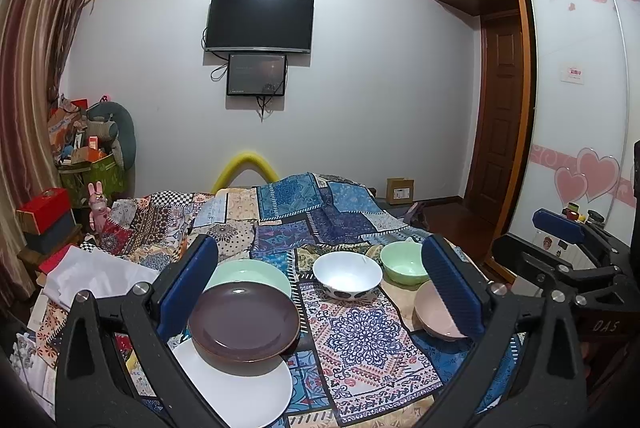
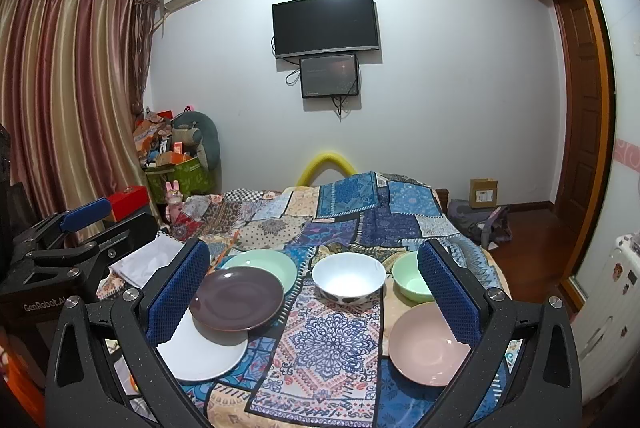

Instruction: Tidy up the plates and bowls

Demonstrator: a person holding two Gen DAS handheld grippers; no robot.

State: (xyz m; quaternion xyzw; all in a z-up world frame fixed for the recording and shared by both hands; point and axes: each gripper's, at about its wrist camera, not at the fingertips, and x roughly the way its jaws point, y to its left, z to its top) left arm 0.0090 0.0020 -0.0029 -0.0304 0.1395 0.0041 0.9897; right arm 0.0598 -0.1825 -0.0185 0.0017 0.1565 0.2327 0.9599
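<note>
Plates (image 1: 244,320) overlap loosely on one side; 3 bowls (image 1: 347,274) sit apart, unstacked. Left gripper (image 1: 320,288) and right gripper (image 2: 316,292) gape wide, holding nothing.

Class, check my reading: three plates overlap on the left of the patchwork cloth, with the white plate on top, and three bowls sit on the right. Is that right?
Not quite. The dark brown plate is on top, overlapping the white plate and the green plate; the right wrist view shows it. The rest holds.

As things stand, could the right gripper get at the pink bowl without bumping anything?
Probably yes. The right gripper is open and holds nothing, and the pink bowl sits apart from the green bowl and white bowl, uncovered.
</note>
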